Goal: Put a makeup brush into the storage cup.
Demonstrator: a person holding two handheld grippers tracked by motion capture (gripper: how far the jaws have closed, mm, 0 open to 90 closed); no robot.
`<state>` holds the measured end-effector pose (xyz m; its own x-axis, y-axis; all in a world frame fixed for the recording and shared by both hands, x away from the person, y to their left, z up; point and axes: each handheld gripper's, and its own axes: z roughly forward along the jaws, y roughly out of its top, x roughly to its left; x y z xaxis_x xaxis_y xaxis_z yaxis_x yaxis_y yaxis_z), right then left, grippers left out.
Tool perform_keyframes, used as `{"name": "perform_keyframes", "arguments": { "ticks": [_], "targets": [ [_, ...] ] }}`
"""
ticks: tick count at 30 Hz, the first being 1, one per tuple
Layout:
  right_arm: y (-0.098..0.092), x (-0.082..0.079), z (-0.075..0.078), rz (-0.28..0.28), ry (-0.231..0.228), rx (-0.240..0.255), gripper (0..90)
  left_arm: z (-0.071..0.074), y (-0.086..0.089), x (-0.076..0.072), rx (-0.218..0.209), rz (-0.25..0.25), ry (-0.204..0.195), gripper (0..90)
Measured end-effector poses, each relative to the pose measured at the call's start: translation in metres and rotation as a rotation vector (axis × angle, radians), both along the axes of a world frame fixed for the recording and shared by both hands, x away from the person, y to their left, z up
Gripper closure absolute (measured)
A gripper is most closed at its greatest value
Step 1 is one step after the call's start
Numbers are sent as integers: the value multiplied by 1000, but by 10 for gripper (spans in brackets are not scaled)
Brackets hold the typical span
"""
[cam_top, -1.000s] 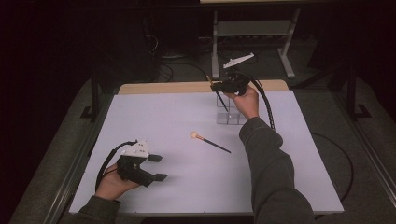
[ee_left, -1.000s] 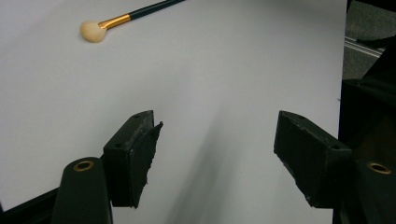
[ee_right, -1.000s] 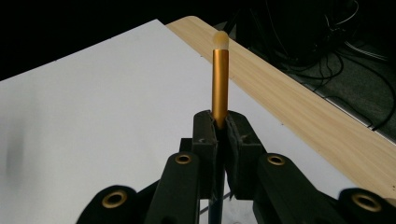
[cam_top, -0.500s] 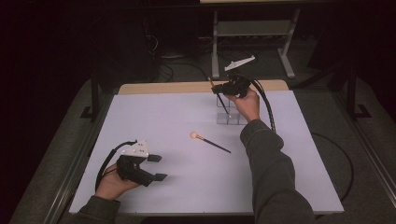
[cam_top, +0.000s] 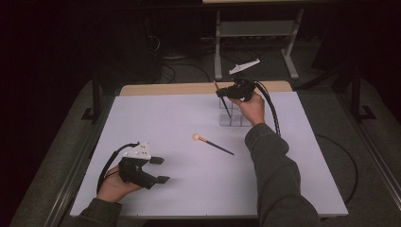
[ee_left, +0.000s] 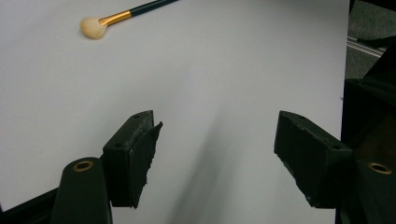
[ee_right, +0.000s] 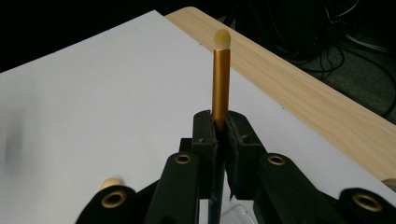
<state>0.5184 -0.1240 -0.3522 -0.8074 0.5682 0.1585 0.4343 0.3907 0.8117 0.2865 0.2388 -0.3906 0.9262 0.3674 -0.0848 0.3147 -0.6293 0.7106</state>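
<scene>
Dark grey long sleeves (cam_top: 276, 175) are worn on both arms. The left gripper (cam_top: 158, 169) and right gripper (cam_top: 226, 93) are built in black — brass-ringed screw holes, pale top plates, black cables (cam_top: 270, 113) trailing.

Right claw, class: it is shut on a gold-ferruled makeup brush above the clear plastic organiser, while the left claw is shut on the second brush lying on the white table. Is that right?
Not quite. The left claw is open and holds nothing, as the left gripper view shows; the second, fan-tipped brush lies untouched on the white table. The right claw is indeed shut on the gold-ferruled makeup brush above the clear plastic organiser.
</scene>
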Motion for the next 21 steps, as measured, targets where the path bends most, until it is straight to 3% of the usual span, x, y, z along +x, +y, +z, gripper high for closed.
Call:
{"name": "perform_keyframes", "arguments": {
  "ticks": [21],
  "targets": [
    [-8, -5, -5, -11, 2, -8, 815, -1, -1, 0, 0, 8, 11, 287]
  ]
}}
